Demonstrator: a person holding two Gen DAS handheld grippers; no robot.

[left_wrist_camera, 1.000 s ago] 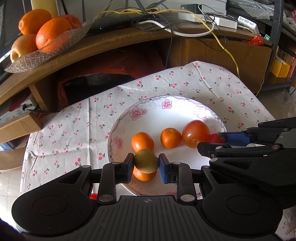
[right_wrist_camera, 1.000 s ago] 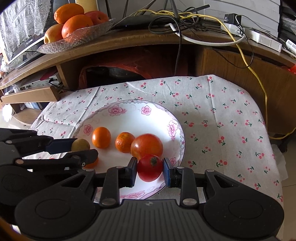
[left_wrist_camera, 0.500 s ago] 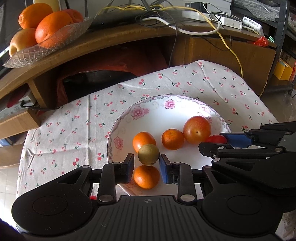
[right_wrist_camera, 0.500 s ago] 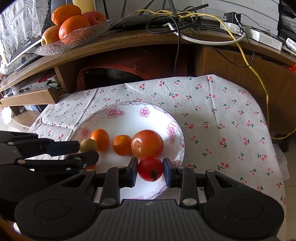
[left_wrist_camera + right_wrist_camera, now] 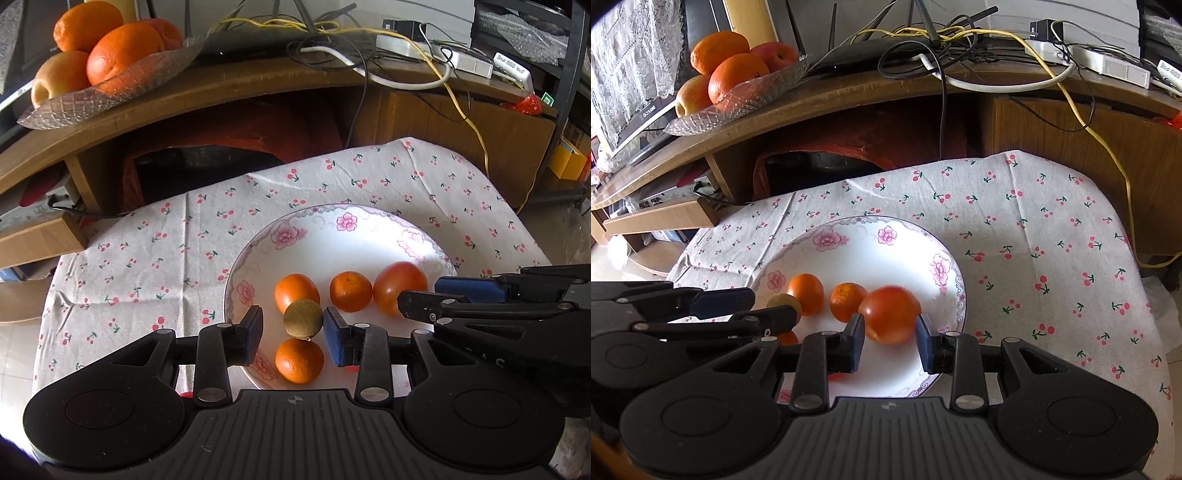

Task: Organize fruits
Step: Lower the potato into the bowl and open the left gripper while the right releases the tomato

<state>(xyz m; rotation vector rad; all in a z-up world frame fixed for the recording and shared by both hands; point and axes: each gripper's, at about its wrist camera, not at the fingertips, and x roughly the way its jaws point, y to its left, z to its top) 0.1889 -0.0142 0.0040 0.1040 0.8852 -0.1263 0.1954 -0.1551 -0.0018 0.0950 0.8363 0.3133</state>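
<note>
Soft daylight, fisheye-bent edges, motion-blurred tomato (image 5: 889, 314), white glare lower left.

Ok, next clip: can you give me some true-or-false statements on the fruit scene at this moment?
1. The left tool is open, with the brownish-green fruit between its fingers. True.
2. The plate is plain white. False: pink flowers ring its rim.
3. Three small orange citrus fruits lie on the plate. True.
4. The glass dish on the shelf is empty. False: it holds oranges and an apple.
5. The cloth under the plate is solid blue. False: it is pale with a cherry print.
</note>
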